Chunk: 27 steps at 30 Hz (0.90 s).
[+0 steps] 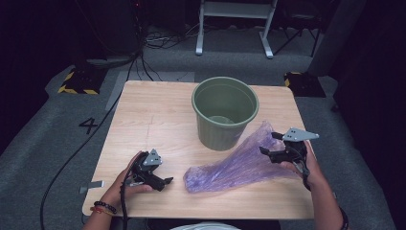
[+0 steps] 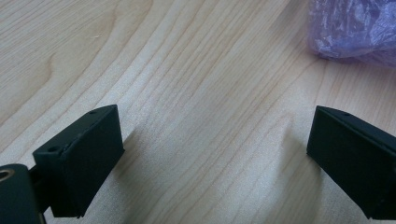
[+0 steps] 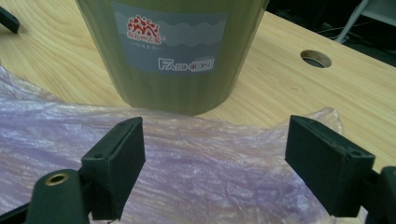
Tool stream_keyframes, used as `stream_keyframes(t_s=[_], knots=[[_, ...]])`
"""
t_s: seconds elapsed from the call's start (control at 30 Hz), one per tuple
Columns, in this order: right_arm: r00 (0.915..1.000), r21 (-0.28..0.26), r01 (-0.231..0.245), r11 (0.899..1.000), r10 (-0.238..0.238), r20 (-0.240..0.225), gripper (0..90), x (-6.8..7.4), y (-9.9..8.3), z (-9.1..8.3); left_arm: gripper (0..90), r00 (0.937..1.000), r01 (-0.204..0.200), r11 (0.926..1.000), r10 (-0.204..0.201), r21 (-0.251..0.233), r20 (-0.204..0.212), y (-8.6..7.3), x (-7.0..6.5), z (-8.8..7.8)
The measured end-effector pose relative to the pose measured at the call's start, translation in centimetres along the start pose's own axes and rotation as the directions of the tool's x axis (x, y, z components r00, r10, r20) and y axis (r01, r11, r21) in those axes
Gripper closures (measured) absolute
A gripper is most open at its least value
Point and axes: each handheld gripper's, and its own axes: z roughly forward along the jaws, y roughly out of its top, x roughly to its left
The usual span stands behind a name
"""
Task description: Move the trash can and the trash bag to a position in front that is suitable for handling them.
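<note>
The purple bag (image 1: pixel 239 165) lies flat on the surface (image 1: pixel 153 120), against the green bin (image 1: pixel 225 112). The right tool (image 1: pixel 274 143), wide open and empty, hovers over its far end; the left tool (image 1: pixel 165 182), also open and empty, sits near its other end.

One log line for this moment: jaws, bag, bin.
left gripper: open, on table | right gripper: open over purple bag | green bin: upright, unlined

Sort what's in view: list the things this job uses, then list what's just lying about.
In use: purple bag, green bin, left gripper open on the table, right gripper open over the bag.

Lying about: white frame, floor cables, yellow-black blocks, grey tab.
</note>
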Motion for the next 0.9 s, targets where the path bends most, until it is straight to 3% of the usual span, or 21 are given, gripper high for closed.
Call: stream_keyframes(t_s=[0.3, 0.63, 0.9], knots=[[0.9989, -0.02, 0.003, 1.0, -0.004, -0.047, 19.3, -0.2, 1.3, 1.4, 3.4, 1.0, 0.001, 1.0, -0.001, 0.0, 0.0, 0.0, 0.0, 0.0], [0.9946, 0.004, 0.037, 0.999, -0.037, -0.097, 17.8, 0.5, 3.4, 3.9, 3.4, 1.0, 0.0, 1.0, 0.0, 0.0, 0.0, 0.0, 0.0, 0.0], [0.991, 0.021, 0.04, 0.999, -0.037, -0.129, 16.4, 0.5, 4.0, 5.1, 3.4, 1.0, 0.0, 1.0, 0.0, 0.0, 0.0, 0.0, 0.0, 0.0]])
